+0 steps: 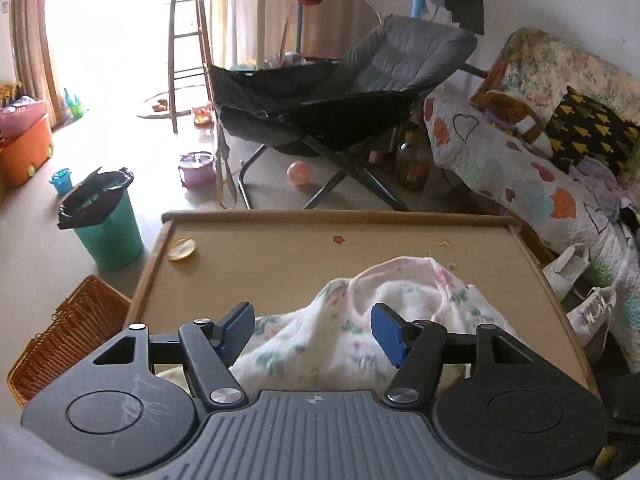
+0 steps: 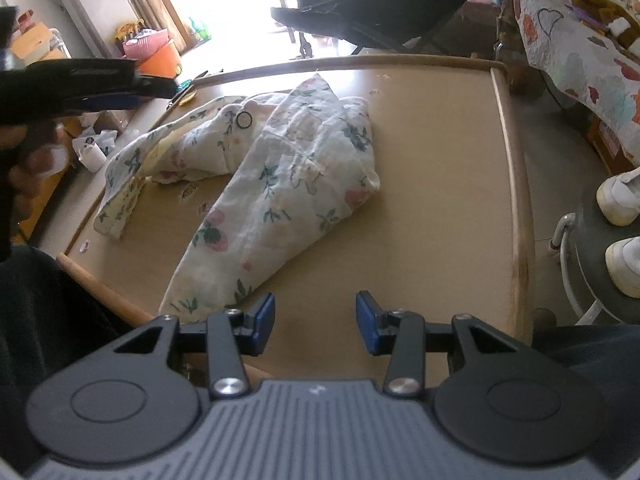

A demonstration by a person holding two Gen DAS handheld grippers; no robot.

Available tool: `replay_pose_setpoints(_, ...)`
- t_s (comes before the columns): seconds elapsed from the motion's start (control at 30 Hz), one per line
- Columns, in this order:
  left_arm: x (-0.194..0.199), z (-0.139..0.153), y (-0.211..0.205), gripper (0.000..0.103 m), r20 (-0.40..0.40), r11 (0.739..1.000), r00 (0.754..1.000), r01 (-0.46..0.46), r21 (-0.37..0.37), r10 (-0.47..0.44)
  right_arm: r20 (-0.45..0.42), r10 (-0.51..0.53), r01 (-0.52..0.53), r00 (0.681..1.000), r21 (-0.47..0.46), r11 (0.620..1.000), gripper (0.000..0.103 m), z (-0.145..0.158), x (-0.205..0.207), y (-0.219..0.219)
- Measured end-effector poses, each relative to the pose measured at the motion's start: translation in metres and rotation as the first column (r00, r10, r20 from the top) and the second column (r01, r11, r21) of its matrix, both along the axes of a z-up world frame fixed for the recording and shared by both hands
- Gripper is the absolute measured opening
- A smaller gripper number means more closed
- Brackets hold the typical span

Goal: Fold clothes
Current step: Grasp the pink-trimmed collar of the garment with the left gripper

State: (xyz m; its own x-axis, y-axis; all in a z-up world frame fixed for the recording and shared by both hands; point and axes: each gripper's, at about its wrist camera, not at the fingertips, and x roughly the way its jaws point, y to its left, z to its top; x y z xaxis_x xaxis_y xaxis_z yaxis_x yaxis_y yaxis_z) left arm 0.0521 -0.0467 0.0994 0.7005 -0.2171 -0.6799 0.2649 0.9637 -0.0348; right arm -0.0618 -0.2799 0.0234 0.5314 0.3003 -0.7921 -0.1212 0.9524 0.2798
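Observation:
A white floral garment (image 2: 288, 160) lies crumpled on the tan table (image 2: 440, 180), spread from the middle toward the left edge. My right gripper (image 2: 315, 304) is open over bare table near the front edge, just right of the garment's nearest corner, with nothing between its fingers. In the left wrist view my left gripper (image 1: 312, 316) hovers open above the garment (image 1: 400, 300); cloth shows below and between the blue pads (image 1: 386, 332), but they do not press on it. The right wrist view shows the left gripper (image 2: 160, 88) side-on at the upper left, held by a hand above the table's left edge.
A yellow round lid (image 1: 182, 249) lies at the table's far left corner. Off the left side stand a green bin (image 1: 108, 220) and a wicker basket (image 1: 68, 340). A grey folding chair (image 1: 340, 92) is beyond the table, a quilted sofa (image 1: 520, 168) and white shoes (image 2: 624, 216) to the right.

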Motion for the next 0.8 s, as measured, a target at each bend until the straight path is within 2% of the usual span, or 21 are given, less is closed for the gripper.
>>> replay_pose_setpoints(0.13, 0.018, -0.005, -0.009, 0.064, -0.028, 1.0, 1.0, 0.012, 0.011, -0.012, -0.001, -0.003, 0.003, 1.0, 0.026, 1.0, 0.044, 0.0, 0.001, -0.003)
replay_pose_setpoints(0.2, 0.025, -0.009, -0.013, 0.057, -0.041, 0.999, 0.999, 0.019, 0.028, -0.018, -0.002, -0.004, 0.004, 1.0, 0.036, 0.999, 0.044, 0.0, 0.003, -0.004)
replay_pose_setpoints(0.33, 0.039, -0.017, -0.018, 0.054, -0.066, 0.999, 0.998, 0.026, 0.043, -0.023, -0.003, 0.001, -0.001, 1.0, 0.045, 0.999, 0.044, -0.001, 0.005, -0.003)
replay_pose_setpoints(0.43, 0.046, -0.022, -0.022, 0.044, -0.081, 0.998, 0.996, 0.028, 0.05, -0.024, -0.002, 0.005, -0.005, 1.0, 0.044, 0.999, 0.044, 0.0, 0.005, -0.002)
replay_pose_setpoints(0.63, 0.057, -0.033, -0.031, 0.042, -0.104, 0.996, 0.994, 0.047, 0.077, -0.038, -0.009, -0.001, 0.002, 1.0, 0.075, 0.997, 0.044, -0.002, 0.006, -0.007)
replay_pose_setpoints(0.7, 0.059, -0.037, -0.033, 0.037, -0.109, 0.995, 0.993, 0.05, 0.09, -0.04, -0.012, -0.005, 0.006, 1.0, 0.084, 0.996, 0.044, -0.002, 0.007, -0.008)
replay_pose_setpoints(0.77, 0.06, -0.04, -0.034, 0.026, -0.124, 0.994, 0.992, 0.045, 0.1, -0.033, -0.012, -0.005, 0.006, 1.0, 0.086, 0.996, 0.044, -0.002, 0.007, -0.008)
replay_pose_setpoints(0.8, 0.062, -0.042, -0.034, 0.024, -0.136, 0.994, 0.99, 0.04, 0.104, -0.025, -0.012, -0.006, 0.007, 1.0, 0.087, 0.996, 0.044, -0.002, 0.007, -0.008)
